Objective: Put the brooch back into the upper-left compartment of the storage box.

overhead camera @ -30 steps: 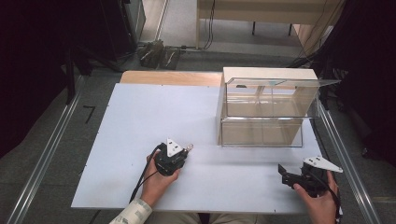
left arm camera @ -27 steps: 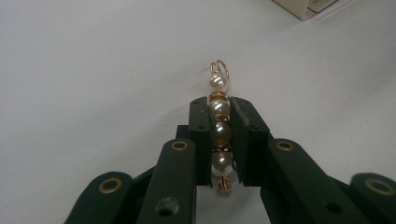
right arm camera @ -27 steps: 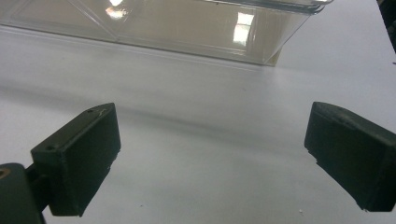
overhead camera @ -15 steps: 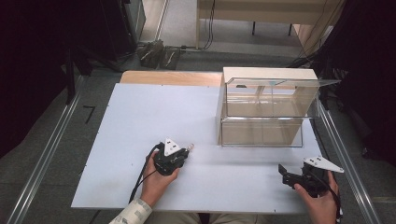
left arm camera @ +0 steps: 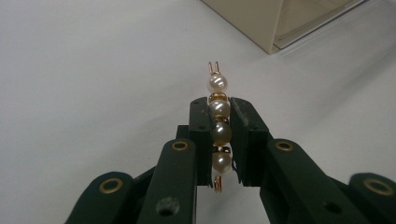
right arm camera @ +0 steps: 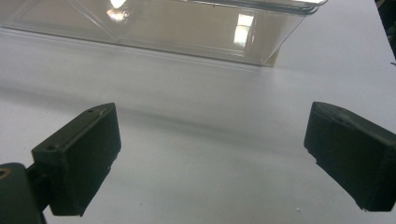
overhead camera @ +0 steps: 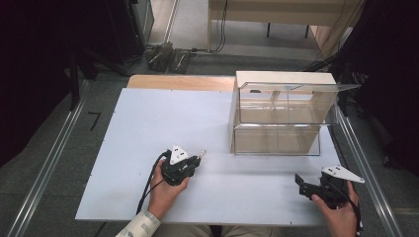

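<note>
My left gripper [left arm camera: 219,112] is shut on a pearl hairpin [left arm camera: 218,107], a gold wire pin strung with several pearls, whose tip sticks out past the jaws. In the high view this gripper [overhead camera: 193,162] rests low over the white table [overhead camera: 148,123], left of centre, with the pearl hairpin [overhead camera: 201,154] pointing toward the clear box [overhead camera: 281,118]. My right gripper [overhead camera: 300,181] hovers near the table's front right corner, its jaws wide apart with nothing between them [right arm camera: 212,154].
A clear plastic box with an open hinged lid [overhead camera: 301,88] stands at the back right, against a pale wooden board [overhead camera: 281,77]. Its front wall [right arm camera: 177,28] lies just ahead of my right gripper. Metal rails [overhead camera: 44,168] flank the table.
</note>
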Tool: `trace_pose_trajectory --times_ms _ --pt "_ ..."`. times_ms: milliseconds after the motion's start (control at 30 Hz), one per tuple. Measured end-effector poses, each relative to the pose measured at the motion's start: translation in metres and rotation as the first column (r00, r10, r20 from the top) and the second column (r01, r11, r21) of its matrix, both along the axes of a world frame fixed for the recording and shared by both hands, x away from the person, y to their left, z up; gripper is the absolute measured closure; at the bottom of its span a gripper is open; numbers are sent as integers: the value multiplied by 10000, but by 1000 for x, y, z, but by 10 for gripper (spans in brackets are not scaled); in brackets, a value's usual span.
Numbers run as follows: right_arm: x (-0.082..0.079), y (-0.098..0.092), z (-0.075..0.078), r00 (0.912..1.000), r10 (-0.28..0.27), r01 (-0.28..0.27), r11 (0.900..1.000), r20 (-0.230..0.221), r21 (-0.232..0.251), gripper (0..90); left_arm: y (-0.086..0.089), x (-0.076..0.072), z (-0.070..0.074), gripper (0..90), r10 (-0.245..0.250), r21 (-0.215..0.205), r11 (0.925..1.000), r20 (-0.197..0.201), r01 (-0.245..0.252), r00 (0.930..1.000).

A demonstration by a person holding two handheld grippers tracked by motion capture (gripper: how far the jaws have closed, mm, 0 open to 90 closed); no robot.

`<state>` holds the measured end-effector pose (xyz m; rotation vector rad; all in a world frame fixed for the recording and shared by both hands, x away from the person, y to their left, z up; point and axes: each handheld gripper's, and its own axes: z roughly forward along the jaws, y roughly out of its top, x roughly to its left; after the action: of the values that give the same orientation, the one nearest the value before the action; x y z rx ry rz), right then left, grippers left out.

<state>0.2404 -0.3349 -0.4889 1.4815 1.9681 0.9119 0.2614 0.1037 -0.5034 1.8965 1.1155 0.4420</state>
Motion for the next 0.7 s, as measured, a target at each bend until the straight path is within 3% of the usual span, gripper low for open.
trace_pose_trajectory --times_ms 700 --pt "-1 -1 0 10000 33 -33 10000 -3 68 23 -3 -11 27 799 -346 -682 9970 440 376 9984"
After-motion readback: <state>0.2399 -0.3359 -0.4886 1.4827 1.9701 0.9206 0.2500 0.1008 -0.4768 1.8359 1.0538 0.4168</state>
